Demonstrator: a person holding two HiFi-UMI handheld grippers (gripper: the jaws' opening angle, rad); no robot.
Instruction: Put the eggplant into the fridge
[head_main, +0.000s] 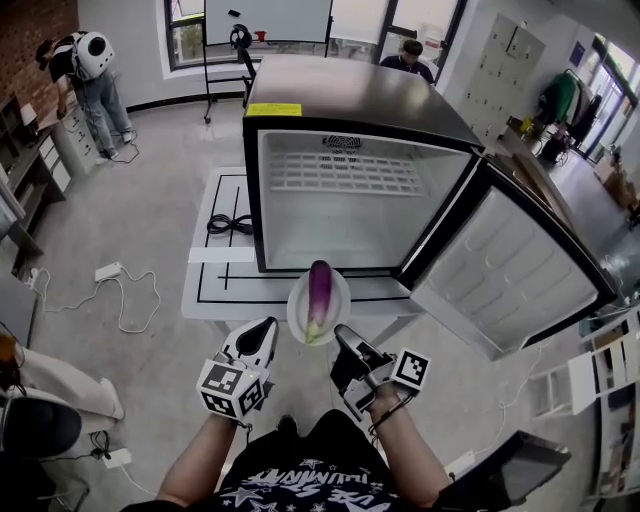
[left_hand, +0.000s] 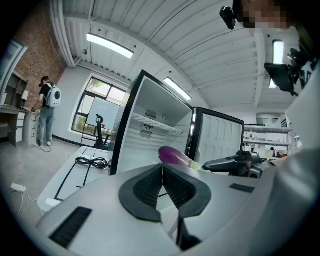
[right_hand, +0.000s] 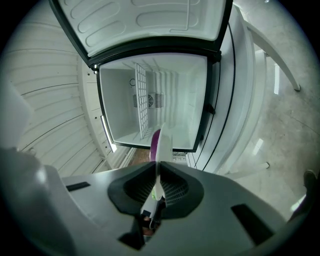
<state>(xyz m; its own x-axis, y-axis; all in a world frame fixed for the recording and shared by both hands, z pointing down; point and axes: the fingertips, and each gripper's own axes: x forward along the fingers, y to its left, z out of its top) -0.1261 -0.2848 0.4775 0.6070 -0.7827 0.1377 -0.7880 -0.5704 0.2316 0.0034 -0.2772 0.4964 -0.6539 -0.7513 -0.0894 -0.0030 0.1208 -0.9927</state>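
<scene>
While my right claw (head_main: 341, 338) pinches the plate (head_main: 296, 306) bearing the eggplant (head_main: 319, 293) just near the open fridge (head_main: 330, 222), my left claw (head_main: 267, 327), closed, holds nothing; the eggplant looks light, slick, roll-prone, best gripped mid-body.

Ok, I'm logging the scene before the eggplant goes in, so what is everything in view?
fridge: one, black outside, white inside, door open, on the table
table: one, white with black lines
eggplant: one, purple, on the plate
plate: one, white, in front of the fridge
cable: one, black, coiled on the table
power strip: one, white, on the floor at left
people: two, at the far end of the room
left gripper: jaws together, empty
right gripper: jaws shut on the plate's rim
</scene>
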